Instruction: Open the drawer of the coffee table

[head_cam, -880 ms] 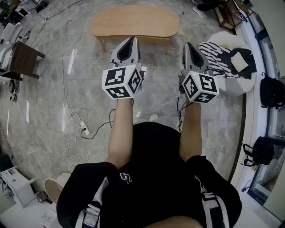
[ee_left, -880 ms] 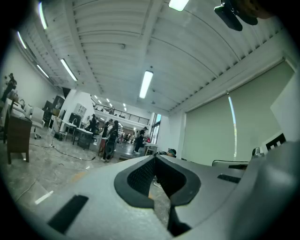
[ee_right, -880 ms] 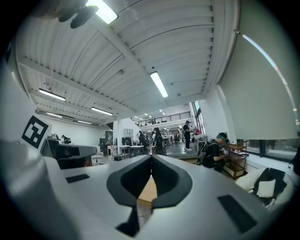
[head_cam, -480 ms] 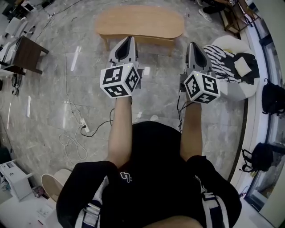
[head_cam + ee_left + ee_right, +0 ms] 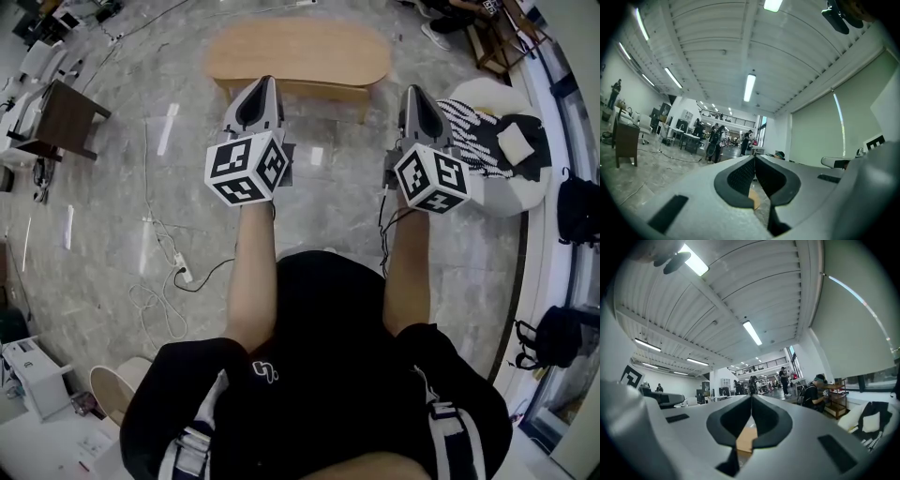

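The coffee table (image 5: 300, 49) is a light wooden oval on the marble floor, straight ahead at the top of the head view. Its front apron (image 5: 323, 90) shows, but I cannot make out a drawer line or handle. My left gripper (image 5: 265, 82) is held level with its tip over the table's near edge, jaws shut on nothing. My right gripper (image 5: 413, 92) hangs just right of the table's end, also shut and empty. Through the notch under the left gripper (image 5: 754, 159) and under the right gripper (image 5: 751, 399), a sliver of the wooden top (image 5: 746, 439) shows.
A dark wooden side table (image 5: 61, 117) stands at the left. At the right is a white beanbag (image 5: 487, 192) with striped and black cloth on it. Cables and a power strip (image 5: 180, 274) lie on the floor to my left. Black bags (image 5: 577, 202) line the right wall.
The two grippers have drifted slightly apart and the head view has shifted a little. Both stay shut and empty.
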